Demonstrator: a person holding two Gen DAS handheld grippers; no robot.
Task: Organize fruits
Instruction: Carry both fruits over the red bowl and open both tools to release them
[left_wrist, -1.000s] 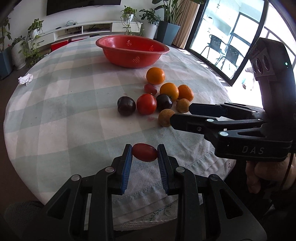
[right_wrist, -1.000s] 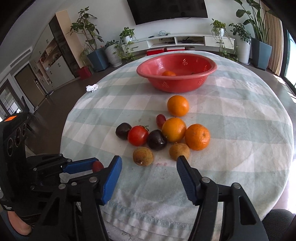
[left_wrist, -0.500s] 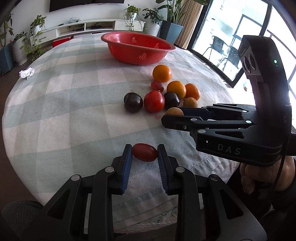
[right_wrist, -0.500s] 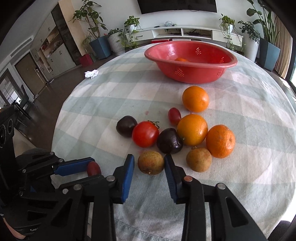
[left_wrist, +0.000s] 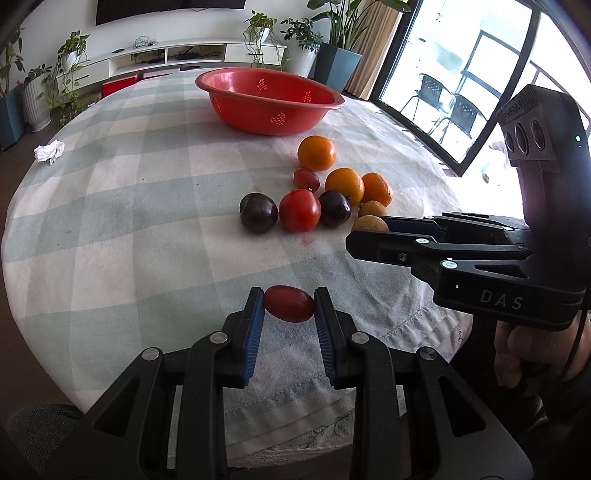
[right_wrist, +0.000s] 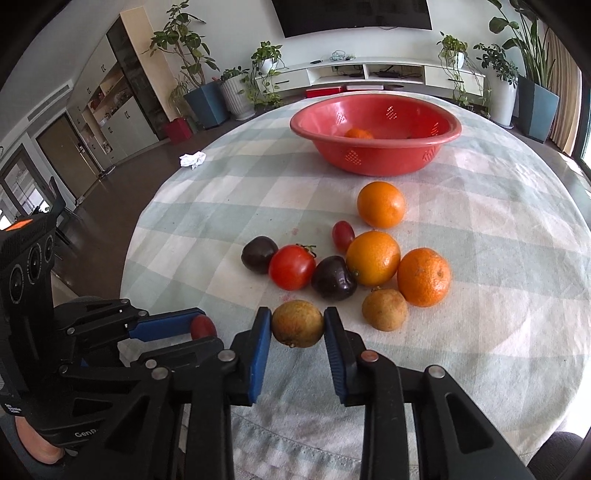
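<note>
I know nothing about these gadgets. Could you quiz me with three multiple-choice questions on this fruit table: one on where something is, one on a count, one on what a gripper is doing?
1. Where is the red basin?
A. At the far side of the table, beyond the fruit
B. On the floor
C. Under the left gripper

2. How many oranges lie loose on the cloth?
A. One
B. Three
C. Six

3. What is the right gripper doing?
A. Hanging open over the basin
B. Clamping a brownish round fruit
C. Holding a crumpled tissue

Answers:
1 A, it stands past the fruit cluster.
2 B, three lie outside the basin; another shows inside.
3 B, both blue pads press its sides; the left gripper clamps a small red tomato.
</note>
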